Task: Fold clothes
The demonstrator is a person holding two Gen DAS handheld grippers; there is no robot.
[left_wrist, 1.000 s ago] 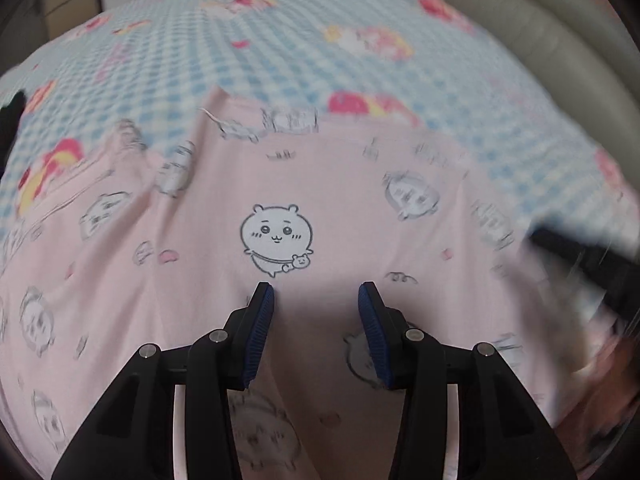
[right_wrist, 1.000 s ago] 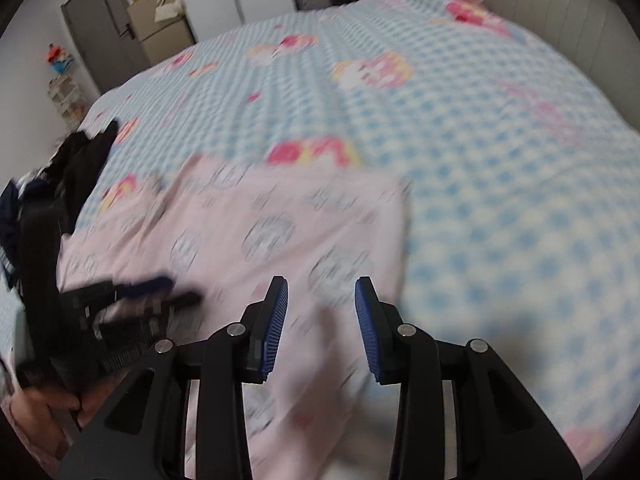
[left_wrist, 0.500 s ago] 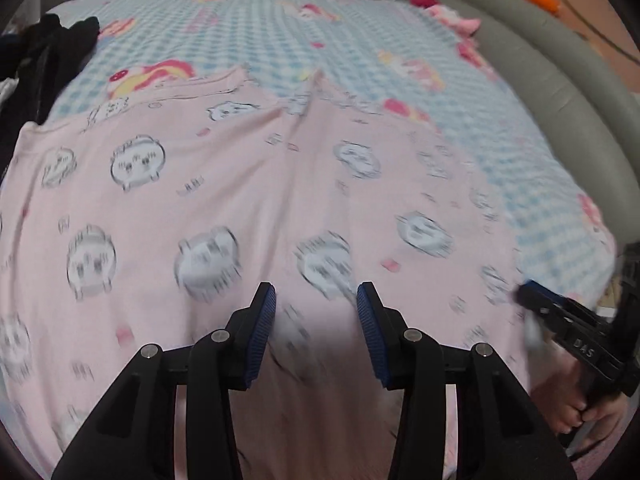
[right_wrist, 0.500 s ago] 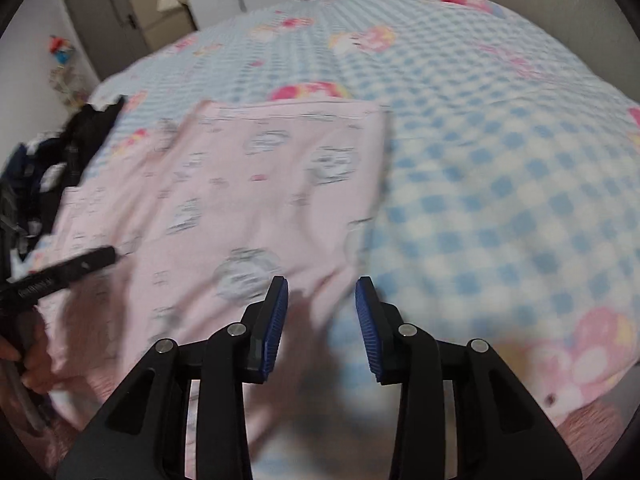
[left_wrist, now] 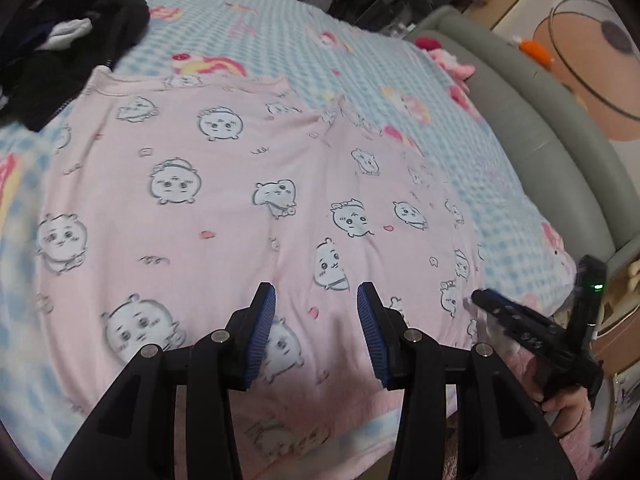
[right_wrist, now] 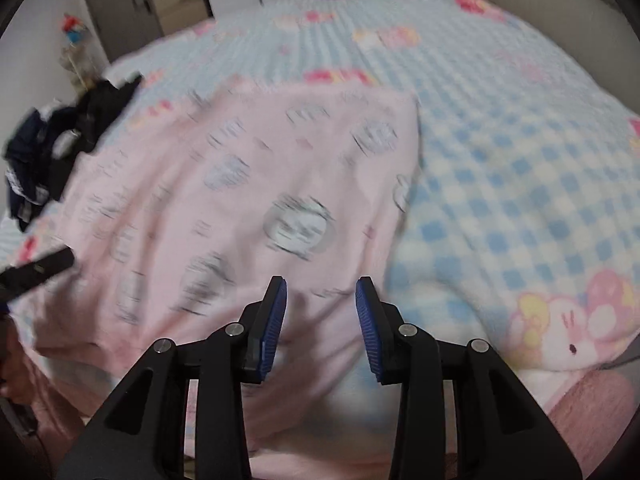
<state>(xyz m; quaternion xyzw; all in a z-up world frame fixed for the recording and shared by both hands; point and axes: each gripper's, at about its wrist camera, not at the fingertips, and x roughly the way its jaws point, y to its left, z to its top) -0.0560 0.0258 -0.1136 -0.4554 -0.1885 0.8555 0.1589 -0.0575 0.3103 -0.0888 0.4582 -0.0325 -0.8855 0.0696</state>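
A pink garment printed with white cartoon faces [left_wrist: 248, 200] lies spread flat on the bed. In the right wrist view the same pink garment [right_wrist: 248, 184] is blurred and reaches the bed's near edge. My left gripper [left_wrist: 316, 312] hovers open over the garment's near part, with nothing between its blue pads. Over the garment's near right corner, my right gripper [right_wrist: 321, 304] is open too and grips nothing. The right gripper's body [left_wrist: 532, 336], held by a hand, shows at the right in the left wrist view.
The bed carries a blue-and-white checked blanket [right_wrist: 520, 128] with pink cartoon prints. A pile of dark clothes [left_wrist: 68, 48] lies at the far left beside the garment. A grey padded headboard [left_wrist: 540, 120] runs along the right. A door and cabinets [right_wrist: 132, 12] stand beyond the bed.
Both views have pulled back toward the bed's near edge, showing more of the garment. The left view swung so the dark pile and headboard appear. Both grippers stay open.
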